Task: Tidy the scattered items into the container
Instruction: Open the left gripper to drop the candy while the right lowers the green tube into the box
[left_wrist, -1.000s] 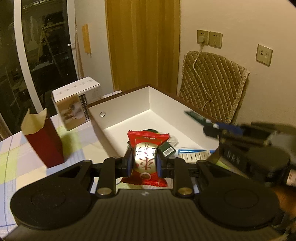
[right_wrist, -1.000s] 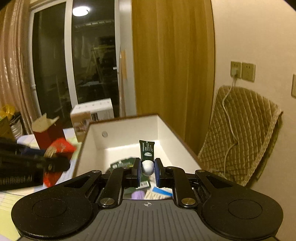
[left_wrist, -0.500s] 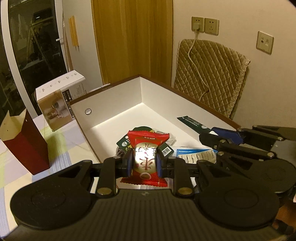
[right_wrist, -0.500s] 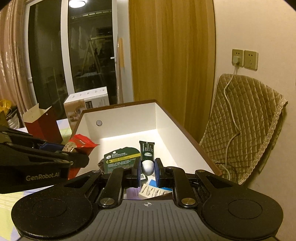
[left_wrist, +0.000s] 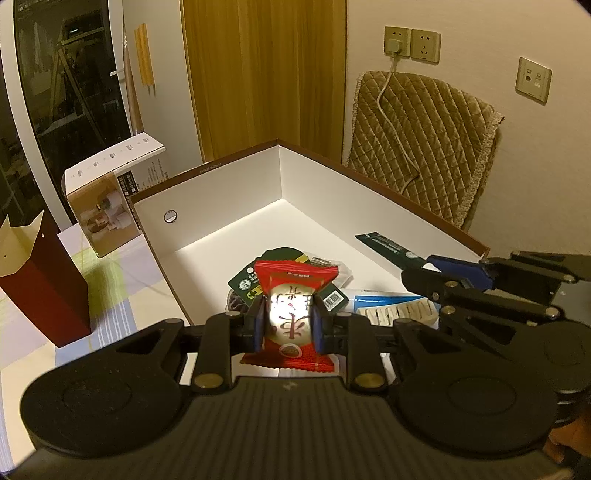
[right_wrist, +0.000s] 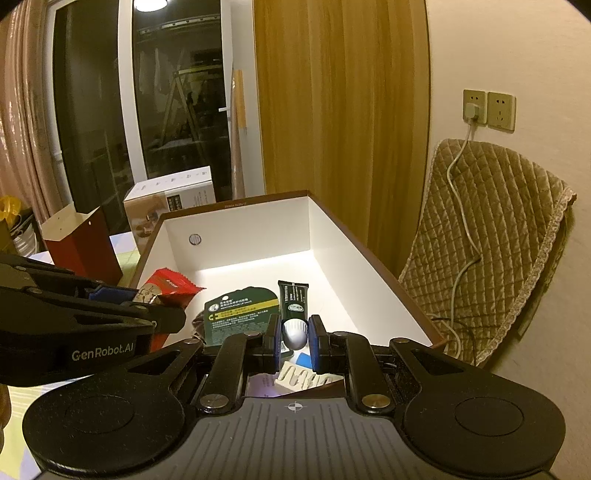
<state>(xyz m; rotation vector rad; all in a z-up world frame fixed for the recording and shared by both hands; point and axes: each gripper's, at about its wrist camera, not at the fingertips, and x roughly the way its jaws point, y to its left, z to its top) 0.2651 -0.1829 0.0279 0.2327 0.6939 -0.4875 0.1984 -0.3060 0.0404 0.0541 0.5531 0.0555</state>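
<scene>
My left gripper (left_wrist: 289, 322) is shut on a red snack packet (left_wrist: 292, 314) and holds it over the near end of the white box (left_wrist: 236, 192) with a brown rim. My right gripper (right_wrist: 294, 336) is shut on a dark green tube (right_wrist: 293, 302) by its white cap, also over the box (right_wrist: 236, 225). In the left wrist view the tube (left_wrist: 388, 246) sticks out of the right gripper (left_wrist: 417, 275). In the right wrist view the packet (right_wrist: 168, 288) shows in the left gripper (right_wrist: 159, 306). A green packet (right_wrist: 240, 314) lies in the box.
A blue-and-white blister card (left_wrist: 395, 308) lies in the box. A red paper carton (left_wrist: 40, 284) and a white product box (left_wrist: 110, 199) stand on the table left of the container. A quilted chair back (left_wrist: 421, 140) with a cable stands beyond the right wall.
Both grippers have moved in over the box with their items and lowered a little. The right gripper now sits close beside the left one.
</scene>
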